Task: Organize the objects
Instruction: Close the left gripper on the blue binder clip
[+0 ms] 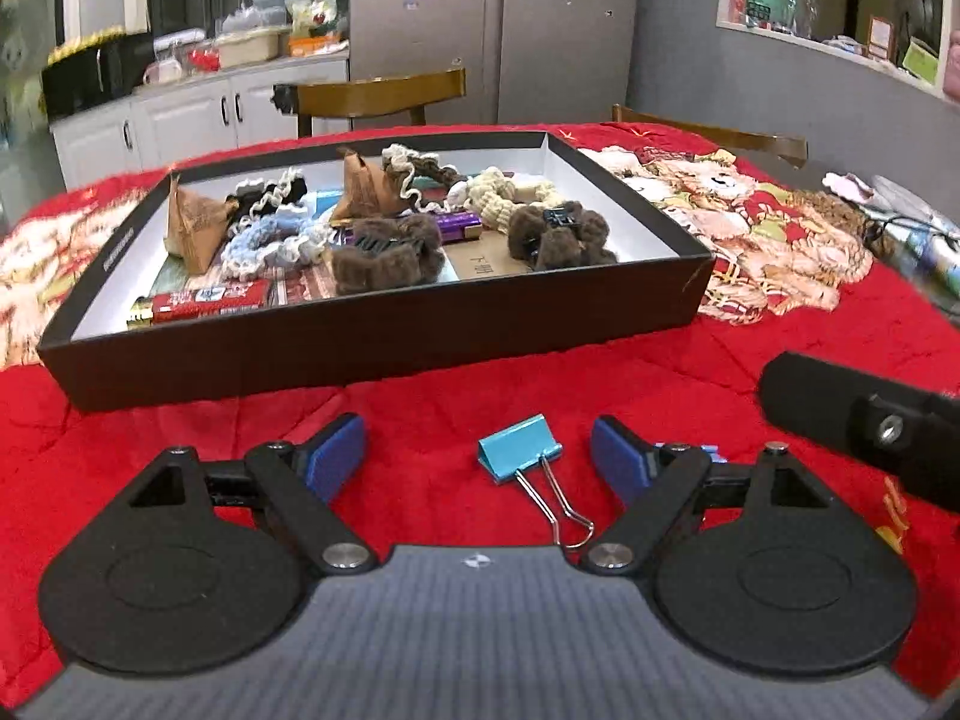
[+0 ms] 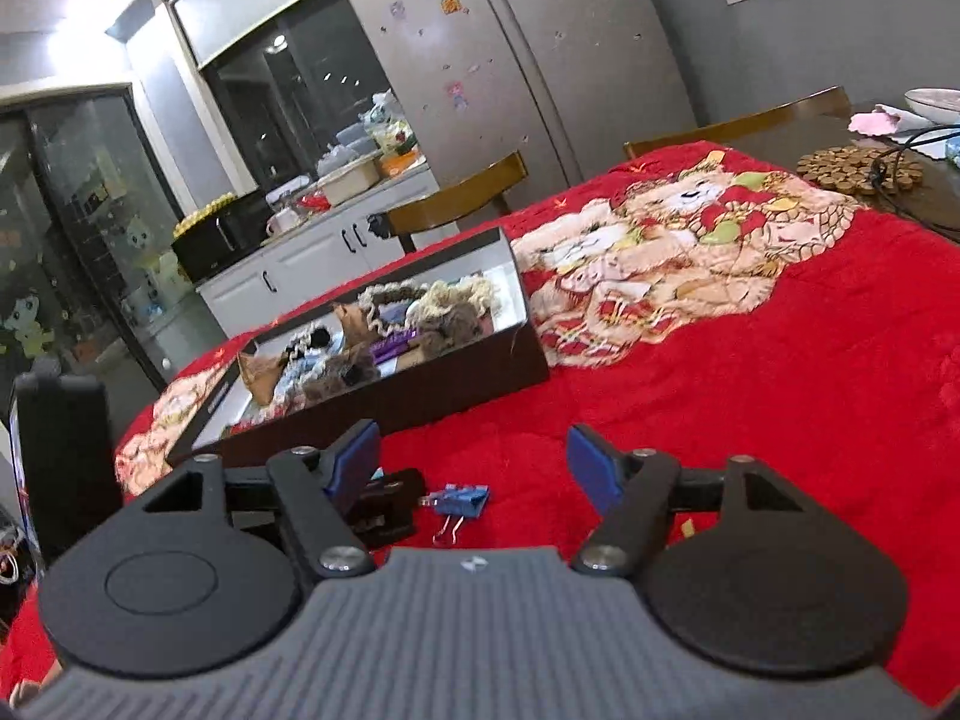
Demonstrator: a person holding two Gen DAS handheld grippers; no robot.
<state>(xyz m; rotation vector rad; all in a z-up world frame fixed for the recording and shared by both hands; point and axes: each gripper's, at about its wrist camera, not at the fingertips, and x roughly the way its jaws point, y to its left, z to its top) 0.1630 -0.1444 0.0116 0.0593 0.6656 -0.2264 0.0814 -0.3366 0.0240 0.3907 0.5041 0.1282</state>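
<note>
**Left gripper spread wide over a lone binder clip**

Left gripper (image 1: 478, 456) hangs low above the red blanket (image 1: 420, 414) with its blue pads (image 1: 336, 450) far apart, holding nothing and touching nothing. Between them lies the blue binder clip (image 1: 519, 456), its wire handles trailing back toward the camera. Right gripper (image 2: 474, 468) is equally agape and empty, off to one side, with the clip just beyond its left finger.

By my judgement the clip is light, rigid and slick-painted, apt to skid on the soft cloth. Best purchase: across the folded metal body, not the springy wire loops.

Farther off sits the dark box (image 1: 384, 330), already holding scrunchies, fuzzy hair claws and small packets.
</note>
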